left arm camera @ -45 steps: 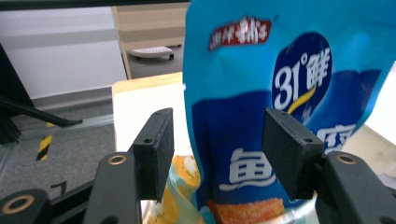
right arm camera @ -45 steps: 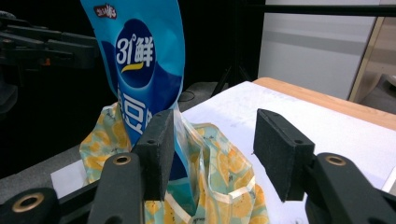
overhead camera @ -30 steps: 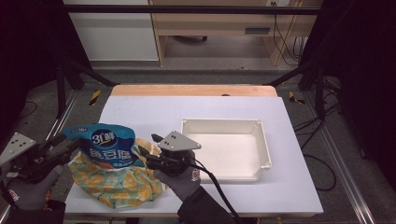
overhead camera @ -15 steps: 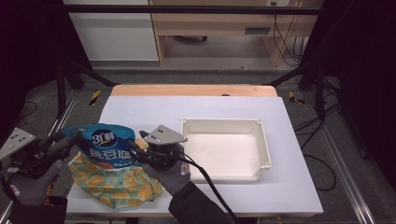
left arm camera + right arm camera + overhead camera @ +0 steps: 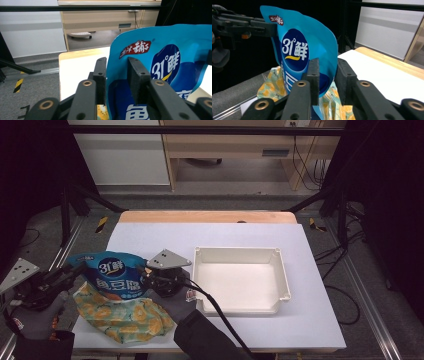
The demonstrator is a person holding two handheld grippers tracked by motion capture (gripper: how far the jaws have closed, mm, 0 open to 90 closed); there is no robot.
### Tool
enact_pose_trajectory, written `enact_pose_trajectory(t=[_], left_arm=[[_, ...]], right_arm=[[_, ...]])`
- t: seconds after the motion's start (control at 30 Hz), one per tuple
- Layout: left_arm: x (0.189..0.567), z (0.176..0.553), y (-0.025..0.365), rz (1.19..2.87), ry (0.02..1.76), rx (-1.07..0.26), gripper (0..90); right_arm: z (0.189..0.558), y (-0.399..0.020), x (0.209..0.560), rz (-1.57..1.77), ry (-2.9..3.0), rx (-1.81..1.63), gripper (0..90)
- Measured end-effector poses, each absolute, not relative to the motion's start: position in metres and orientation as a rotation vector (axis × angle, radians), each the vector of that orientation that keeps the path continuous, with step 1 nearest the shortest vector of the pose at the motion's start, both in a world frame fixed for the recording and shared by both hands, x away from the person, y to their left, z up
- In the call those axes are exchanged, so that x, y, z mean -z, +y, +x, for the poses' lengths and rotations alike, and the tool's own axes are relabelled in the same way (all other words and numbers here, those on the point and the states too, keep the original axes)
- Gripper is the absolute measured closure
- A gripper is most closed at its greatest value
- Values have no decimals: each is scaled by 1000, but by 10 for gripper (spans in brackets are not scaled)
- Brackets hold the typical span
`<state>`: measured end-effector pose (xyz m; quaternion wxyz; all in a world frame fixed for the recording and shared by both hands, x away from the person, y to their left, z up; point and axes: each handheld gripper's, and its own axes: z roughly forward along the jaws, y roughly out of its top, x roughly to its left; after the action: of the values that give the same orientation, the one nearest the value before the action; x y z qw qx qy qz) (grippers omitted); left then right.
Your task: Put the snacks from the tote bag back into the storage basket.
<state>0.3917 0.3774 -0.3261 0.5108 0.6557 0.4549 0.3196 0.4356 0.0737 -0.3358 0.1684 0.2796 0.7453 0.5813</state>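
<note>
Currently I hold one hand-held gripper in each hand at the near left corner of the tabletop [image 5: 310,285], and both are applied to the same blue snack pouch [image 5: 114,276]. The pouch stands roughly upright above a crumpled orange-patterned cloth bag [image 5: 122,317], which lies flat on the white surface at the front edge.

Left hand-held gripper [image 5: 117,72]: its jaws have just been closing, and the left edge of the pouch sits between them. In the left gripper view the left jaw lies against the film, while a narrow gap is visible at the right jaw, so I cannot tell whether the grip is firm.

Right hand-held gripper [image 5: 326,75]: its jaws have likewise just been closing. In the right gripper view the right-hand edge of the pouch passes between the two jaws, close to both pads; whether the pads press the film I cannot tell. In the high view this gripper [image 5: 161,279], with its grey three-cornered plate, is just beside the pouch on its right, and its cable runs back toward me.

A white rectangular tray [image 5: 280,270] rests to the right of the pouch, apart from it. The far edge of the tabletop shows a strip of bare wood.
</note>
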Motion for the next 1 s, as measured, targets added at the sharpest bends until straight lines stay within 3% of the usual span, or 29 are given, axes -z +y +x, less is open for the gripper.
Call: enact_pose_trajectory(t=[0.33,1.0], left_arm=[[326,391,377,1577,1112,-750,854],[325,389,375,1572,1133,-767,900]], right_arm=[[441,76,334,811,2114,-1656,871],[442,79,330,802,2122,-1642,900]])
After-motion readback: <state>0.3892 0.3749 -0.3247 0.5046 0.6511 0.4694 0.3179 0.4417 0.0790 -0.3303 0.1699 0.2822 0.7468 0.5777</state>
